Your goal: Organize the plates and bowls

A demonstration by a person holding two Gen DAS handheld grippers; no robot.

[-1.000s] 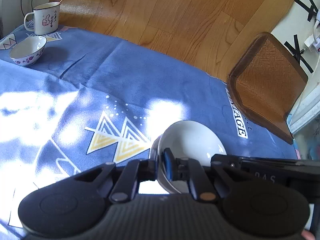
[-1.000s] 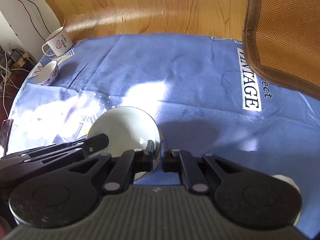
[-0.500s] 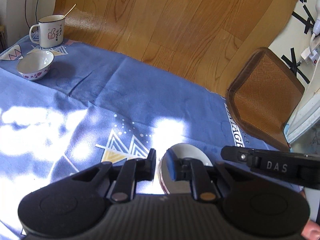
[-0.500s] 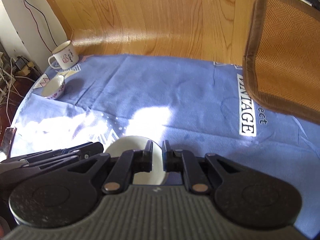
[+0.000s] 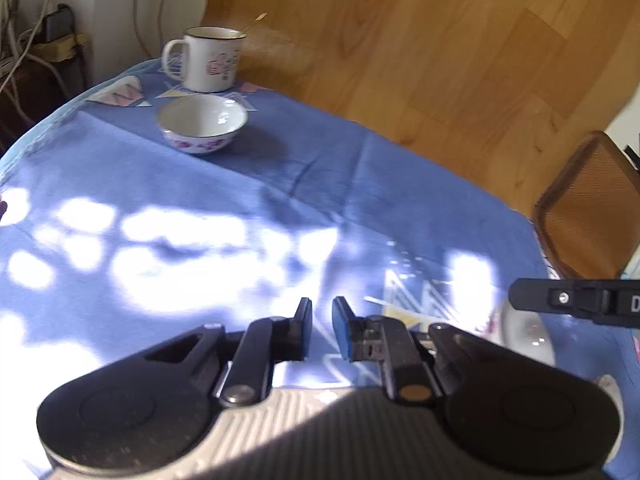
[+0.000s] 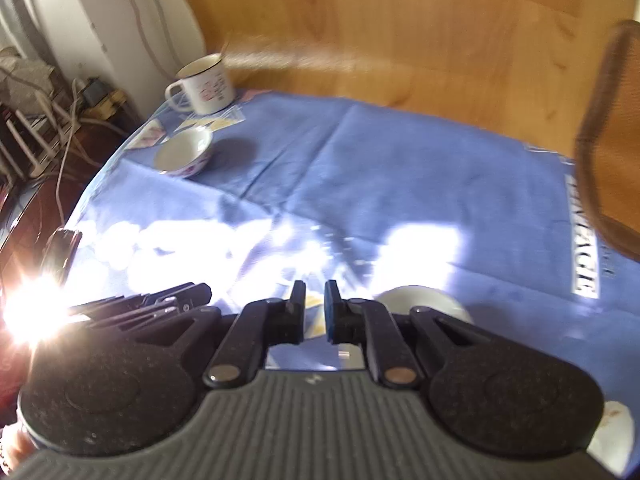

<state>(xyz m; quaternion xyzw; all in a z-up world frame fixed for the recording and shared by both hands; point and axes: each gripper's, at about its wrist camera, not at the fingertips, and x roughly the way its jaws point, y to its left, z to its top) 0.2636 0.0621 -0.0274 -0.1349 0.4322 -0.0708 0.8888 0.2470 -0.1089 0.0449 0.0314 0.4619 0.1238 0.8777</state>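
A small white bowl with purple flowers [image 5: 201,122] stands on the blue tablecloth at the far left; it also shows in the right wrist view [image 6: 184,152]. A plain white bowl [image 5: 528,336] sits near the front right, partly behind my gripper bodies, and shows in the right wrist view [image 6: 424,300]. My left gripper [image 5: 322,330] is slightly open and empty above the cloth, left of the plain bowl. My right gripper [image 6: 314,312] is slightly open and empty; part of it shows in the left wrist view [image 5: 576,300].
A white enamel mug [image 5: 208,60] with a spoon stands behind the flowered bowl at the table's far corner. A brown woven chair [image 5: 588,208] stands at the right. Cables and a white rack [image 6: 36,128] lie beyond the left table edge. Another white dish [image 6: 612,432] sits front right.
Both grippers have let go of the plain white bowl, opened slightly and swung left toward the flowered bowl. The plain bowl now lies to their right on the cloth.
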